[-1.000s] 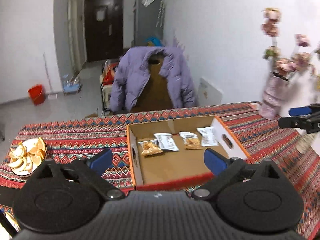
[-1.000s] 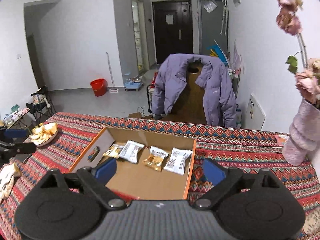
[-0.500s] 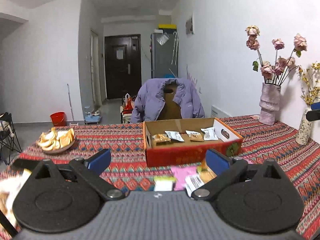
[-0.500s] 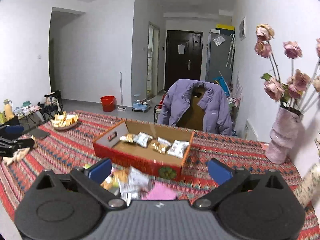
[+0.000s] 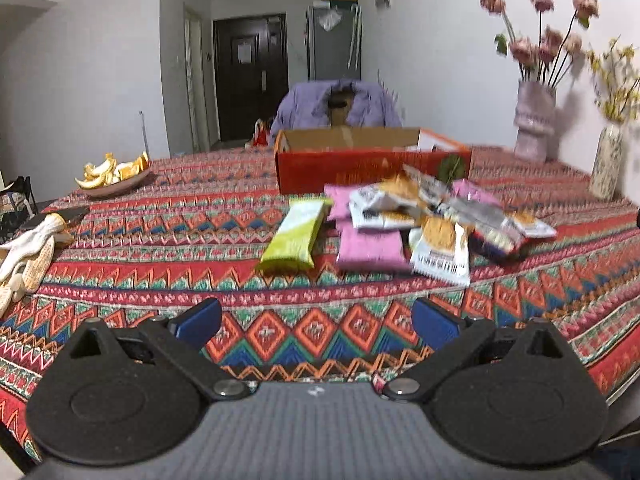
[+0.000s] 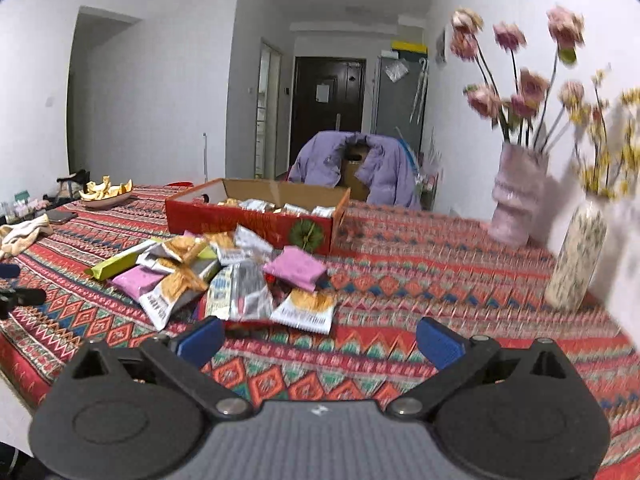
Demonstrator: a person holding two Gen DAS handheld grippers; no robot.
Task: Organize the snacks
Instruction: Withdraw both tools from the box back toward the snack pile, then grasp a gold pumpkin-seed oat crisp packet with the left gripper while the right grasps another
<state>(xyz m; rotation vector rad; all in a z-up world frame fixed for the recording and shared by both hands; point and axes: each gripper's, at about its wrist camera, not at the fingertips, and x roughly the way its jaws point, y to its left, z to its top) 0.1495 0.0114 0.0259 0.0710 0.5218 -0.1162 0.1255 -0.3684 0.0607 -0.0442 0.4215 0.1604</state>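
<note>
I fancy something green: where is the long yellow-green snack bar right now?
The long yellow-green snack bar lies flat on the patterned tablecloth at the left edge of the snack pile, beside a pink packet, in front of the red cardboard box.

Black left gripper (image 5: 316,322), ribbed grey body (blue pads (image 5: 198,320), silver screws)

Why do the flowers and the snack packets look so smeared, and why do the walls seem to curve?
Left wrist view: motion blur smears the snack pile, while the left gripper stays sharp. Right wrist view: the flowers and vases streak most, and the right gripper is crisp. Both views: the fisheye lens bends the walls and darkens the corners.
</note>
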